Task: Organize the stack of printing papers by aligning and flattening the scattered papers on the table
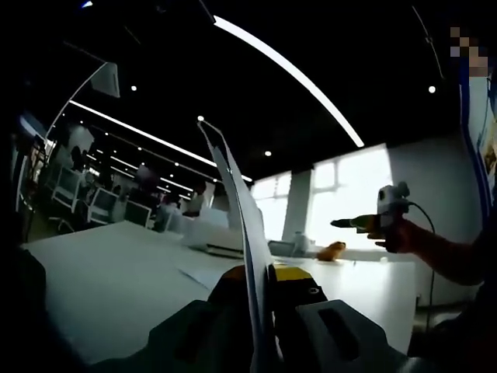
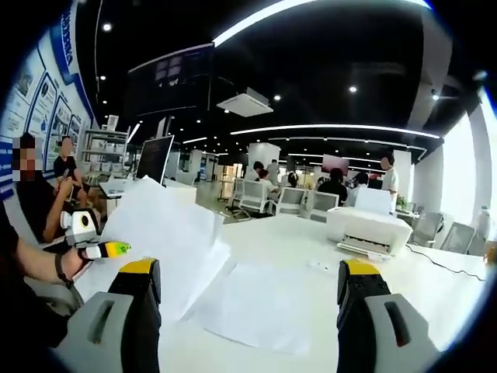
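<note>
Several white sheets [image 1: 233, 186] stand edge-on between the jaws of my left gripper [image 1: 262, 275], which is shut on them. The right gripper view shows those same sheets [image 2: 159, 225] from the flat side, lifted above the white table [image 2: 287, 237], with the left gripper [image 2: 109, 249] at their left edge in a person's hand. More loose paper [image 2: 256, 303] lies flat on the table under my right gripper [image 2: 248, 273], whose jaws stand wide apart with nothing between them. In the left gripper view the right gripper [image 1: 353, 224] hovers over the table at the right.
A white printer [image 2: 369, 225] sits on the table behind the papers, also seen as the printer [image 1: 211, 235]. A small orange object [image 1: 332, 250] lies further along the table [image 1: 109, 272]. People sit at desks and chairs in the background.
</note>
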### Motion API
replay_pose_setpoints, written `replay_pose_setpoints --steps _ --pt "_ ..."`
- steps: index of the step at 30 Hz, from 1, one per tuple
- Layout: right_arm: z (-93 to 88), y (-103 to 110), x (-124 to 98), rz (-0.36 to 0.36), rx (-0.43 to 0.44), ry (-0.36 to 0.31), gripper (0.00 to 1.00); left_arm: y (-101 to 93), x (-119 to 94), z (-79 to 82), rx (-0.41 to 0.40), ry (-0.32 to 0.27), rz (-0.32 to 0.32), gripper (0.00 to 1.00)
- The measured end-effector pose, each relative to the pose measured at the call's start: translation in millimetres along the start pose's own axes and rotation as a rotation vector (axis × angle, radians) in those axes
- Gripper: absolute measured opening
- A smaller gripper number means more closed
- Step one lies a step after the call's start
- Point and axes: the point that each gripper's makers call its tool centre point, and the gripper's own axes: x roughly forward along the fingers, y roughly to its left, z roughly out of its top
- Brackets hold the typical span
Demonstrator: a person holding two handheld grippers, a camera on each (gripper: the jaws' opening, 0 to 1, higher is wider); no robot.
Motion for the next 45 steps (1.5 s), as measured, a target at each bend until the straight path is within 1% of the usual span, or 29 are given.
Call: replay_pose_setpoints --steps 4,11,32,39,45 --pt "3.5 2.7 -4.0 0.002 0.0 -0.012 0.9 0.3 -0.6 0.9 -0.003 -0.005 0.003 0.07" --pt "4.9 0.6 -11.2 -0.006 -0.006 -0.012 0.9 -0.5 -1.2 1.6 -0.003 -0.009 0.002 0.07" --pt "3.5 0.9 -12.8 -0.007 -0.002 -0.01 0.9 0.0 -1.6 2.1 -0.005 -0.013 0.003 0.07" --pt "2.9 0.0 -14.3 -0.007 0.004 -0.013 0.9 -0.1 -1.1 1.0 -0.001 -0.006 0.003 0.07" --pt "1.7 0.1 -16.5 -0.012 -0.019 -0.003 0.9 -0.3 -0.8 0.5 -0.004 -0.002 0.003 0.07"
